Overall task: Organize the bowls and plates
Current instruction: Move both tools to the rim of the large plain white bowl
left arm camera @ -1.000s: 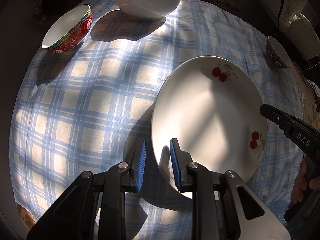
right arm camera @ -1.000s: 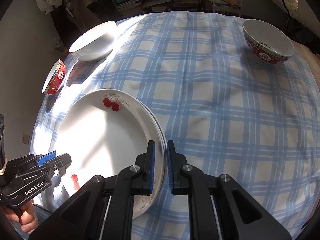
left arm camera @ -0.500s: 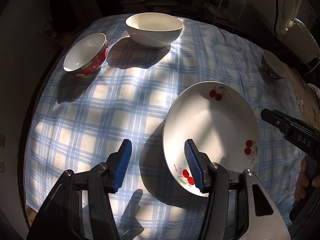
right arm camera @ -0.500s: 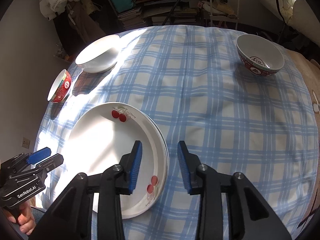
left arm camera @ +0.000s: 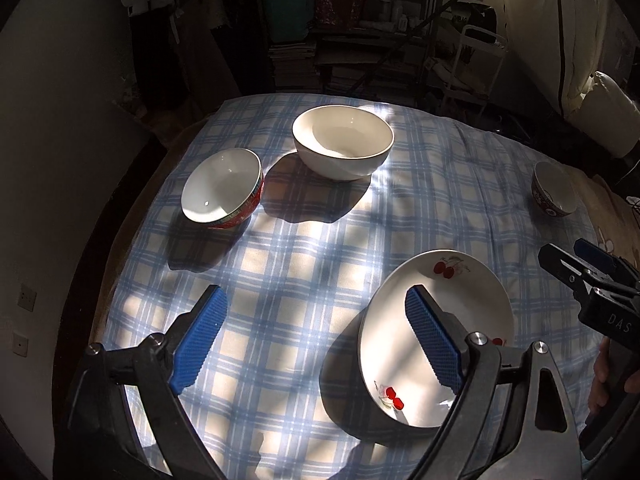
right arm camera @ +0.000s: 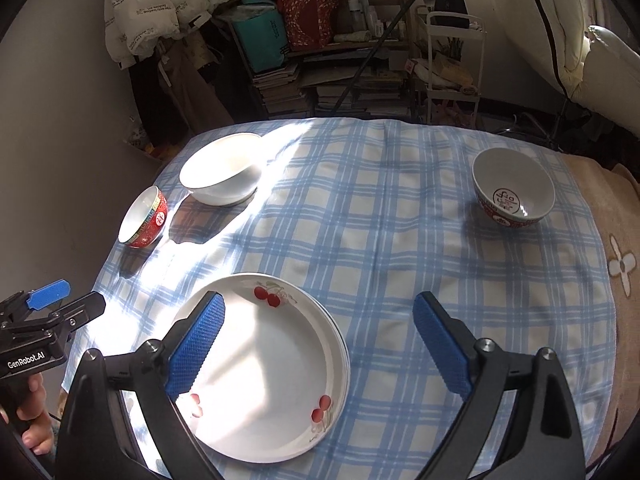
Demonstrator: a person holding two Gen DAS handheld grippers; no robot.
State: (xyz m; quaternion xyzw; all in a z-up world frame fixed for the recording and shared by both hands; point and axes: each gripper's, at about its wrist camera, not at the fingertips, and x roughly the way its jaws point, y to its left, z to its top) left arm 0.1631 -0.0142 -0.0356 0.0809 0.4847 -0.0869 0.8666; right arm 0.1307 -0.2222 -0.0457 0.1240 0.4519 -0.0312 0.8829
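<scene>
Plates [right arm camera: 264,364] and bowls [left arm camera: 343,142]: glossy glazed ceramic. Checked cloth [right arm camera: 380,216]: matt woven fabric. Tool pads [right arm camera: 196,350]: knurled blue rubber.

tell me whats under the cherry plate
The cherry plate sits on at least one more plate, whose rim peeks out along its right edge. How many lie beneath, and the checked cloth under them, is covered.

Three bowls, stacked plates

Two red-patterned bowls [right arm camera: 145,218] [right arm camera: 513,194], one white bowl [right arm camera: 221,168]; the cherry plates [right arm camera: 260,364] at six o'clock look like two, perhaps three.
</scene>
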